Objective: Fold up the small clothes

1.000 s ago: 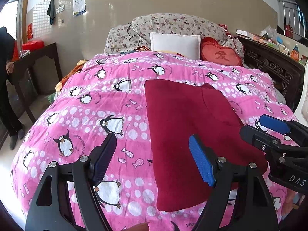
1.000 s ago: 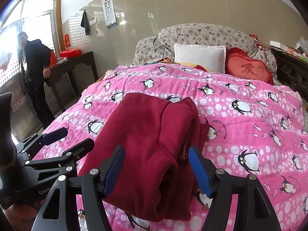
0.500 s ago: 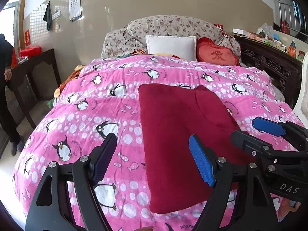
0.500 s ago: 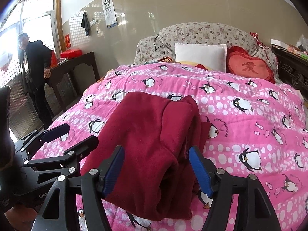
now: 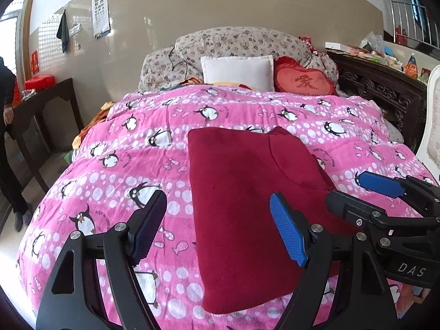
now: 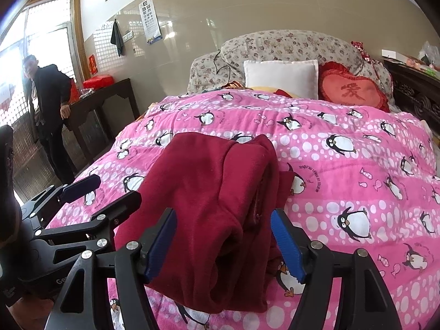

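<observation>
At the far left of my right wrist view a man in dark clothes (image 6: 46, 115) stands beside a dark wooden side table (image 6: 110, 101) against the wall. On the bed lies a pink quilt with penguin print (image 5: 137, 170), and on it rests the folded dark red fleece garment (image 5: 247, 206).

My left gripper (image 5: 218, 228) has its 2 jaws spread wide and holds nothing. It hangs over the near left edge of the garment: the left jaw is above the bare quilt, the right jaw above the red cloth. I cannot tell whether they touch the cloth.

My right gripper (image 6: 222, 243) is also spread apart and empty. The thick rolled near right end of the garment (image 6: 220, 206) lies between its 2 blue pads (image 6: 287, 247), or just beyond them.

At the head of the bed are a white square pillow (image 5: 238, 71) and, at its right, a red heart-shaped cushion (image 5: 302, 81).
</observation>
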A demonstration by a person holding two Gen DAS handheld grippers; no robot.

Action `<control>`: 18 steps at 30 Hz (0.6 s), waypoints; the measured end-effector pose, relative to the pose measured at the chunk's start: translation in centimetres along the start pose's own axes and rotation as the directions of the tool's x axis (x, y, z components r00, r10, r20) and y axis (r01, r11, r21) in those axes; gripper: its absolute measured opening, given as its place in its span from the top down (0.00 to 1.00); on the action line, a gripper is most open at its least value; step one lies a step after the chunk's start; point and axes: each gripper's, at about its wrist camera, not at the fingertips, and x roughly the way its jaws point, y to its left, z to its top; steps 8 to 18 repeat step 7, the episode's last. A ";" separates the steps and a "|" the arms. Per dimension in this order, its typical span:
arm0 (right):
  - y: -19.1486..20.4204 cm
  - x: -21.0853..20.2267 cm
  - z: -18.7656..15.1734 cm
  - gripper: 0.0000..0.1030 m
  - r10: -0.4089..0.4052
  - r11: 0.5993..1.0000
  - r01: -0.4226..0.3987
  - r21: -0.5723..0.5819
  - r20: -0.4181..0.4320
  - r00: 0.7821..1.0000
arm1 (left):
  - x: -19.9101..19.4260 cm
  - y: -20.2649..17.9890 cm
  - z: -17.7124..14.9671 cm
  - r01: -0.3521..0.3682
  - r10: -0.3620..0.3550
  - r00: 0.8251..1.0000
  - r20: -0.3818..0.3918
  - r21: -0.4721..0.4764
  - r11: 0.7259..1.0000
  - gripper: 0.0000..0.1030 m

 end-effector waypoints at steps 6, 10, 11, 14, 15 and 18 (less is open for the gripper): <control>-0.1 -0.2 0.0 0.33 -0.002 1.000 0.002 0.000 0.004 1.000 | 0.1 0.1 0.1 -0.006 0.006 1.000 0.009 0.004 1.000 0.24; -0.1 -0.3 0.1 0.33 -0.005 1.000 0.005 0.000 0.006 1.000 | 0.2 0.3 0.1 -0.006 0.006 1.000 -0.003 -0.008 1.000 0.24; -0.1 -0.3 0.1 0.33 -0.005 1.000 0.005 0.000 0.006 1.000 | 0.2 0.3 0.1 -0.006 0.006 1.000 -0.003 -0.008 1.000 0.24; -0.1 -0.3 0.1 0.33 -0.005 1.000 0.005 0.000 0.006 1.000 | 0.2 0.3 0.1 -0.006 0.006 1.000 -0.003 -0.008 1.000 0.24; -0.1 -0.3 0.1 0.33 -0.005 1.000 0.005 0.000 0.006 1.000 | 0.2 0.3 0.1 -0.006 0.006 1.000 -0.003 -0.008 1.000 0.24; -0.1 -0.3 0.1 0.33 -0.005 1.000 0.005 0.000 0.006 1.000 | 0.2 0.3 0.1 -0.006 0.006 1.000 -0.003 -0.008 1.000 0.24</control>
